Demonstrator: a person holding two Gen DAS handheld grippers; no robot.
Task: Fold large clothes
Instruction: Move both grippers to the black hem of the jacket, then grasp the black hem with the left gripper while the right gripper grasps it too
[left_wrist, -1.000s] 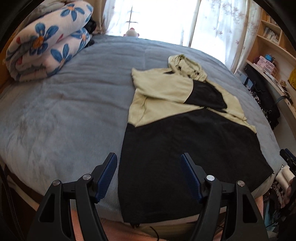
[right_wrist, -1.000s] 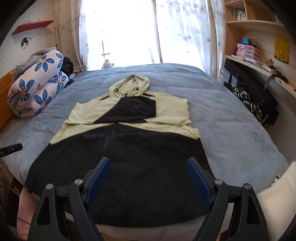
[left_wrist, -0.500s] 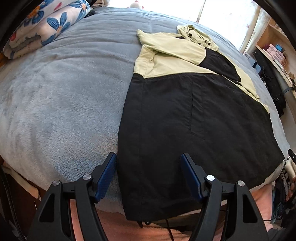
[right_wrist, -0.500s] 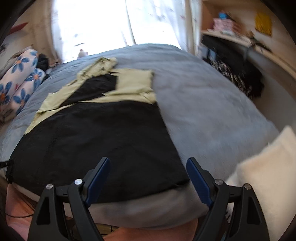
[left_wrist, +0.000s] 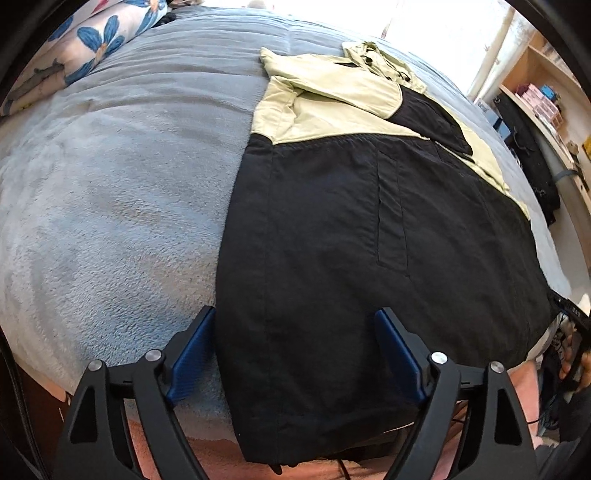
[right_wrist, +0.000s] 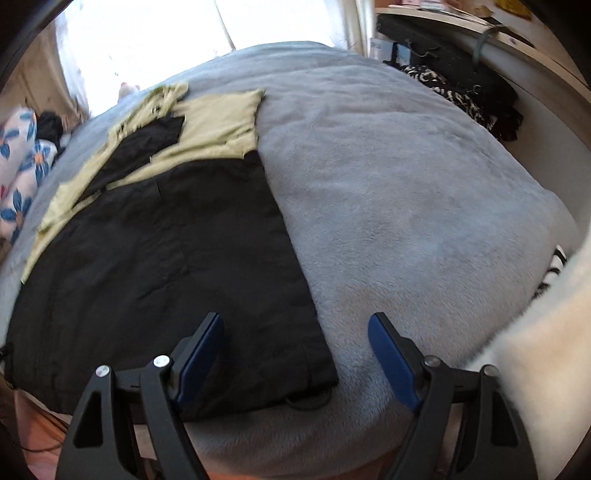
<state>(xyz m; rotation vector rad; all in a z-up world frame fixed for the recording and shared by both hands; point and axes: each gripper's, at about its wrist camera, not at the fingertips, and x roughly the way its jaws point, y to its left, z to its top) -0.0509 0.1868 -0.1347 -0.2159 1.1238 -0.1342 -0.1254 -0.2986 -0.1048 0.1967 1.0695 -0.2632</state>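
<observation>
So we've got the jacket (left_wrist: 351, 229) spread flat on the grey blanket (left_wrist: 118, 192), black lower half toward the bottom of both frames and the pale yellow-green top plus hood up toward the bright window at the top edge. In the left wrist view it fills the centre and right, with its bottom hem hanging just over the near edge of the bed. In the right wrist view (right_wrist: 155, 251) it sits on the left half of the frame, and bare blanket (right_wrist: 406, 192) takes up the right.

Our left gripper (left_wrist: 295, 347) is at the bottom of its frame, jaws wide and opening. The jacket's lower left edge lies between them, but the blue pads aren't pressing on anything.

Our right gripper (right_wrist: 295, 347) is at the bottom of its frame too, jaws closing but not clamped yet. The jacket's lower right corner sits between them, nearer the left pad, with a little cord loop poking out by the hem.

Flowery rolled quilt (left_wrist: 92, 48) in the upper left, shelves (left_wrist: 546, 99) along the right, something cream and fuzzy (right_wrist: 535, 350) at lower right of the right view.
</observation>
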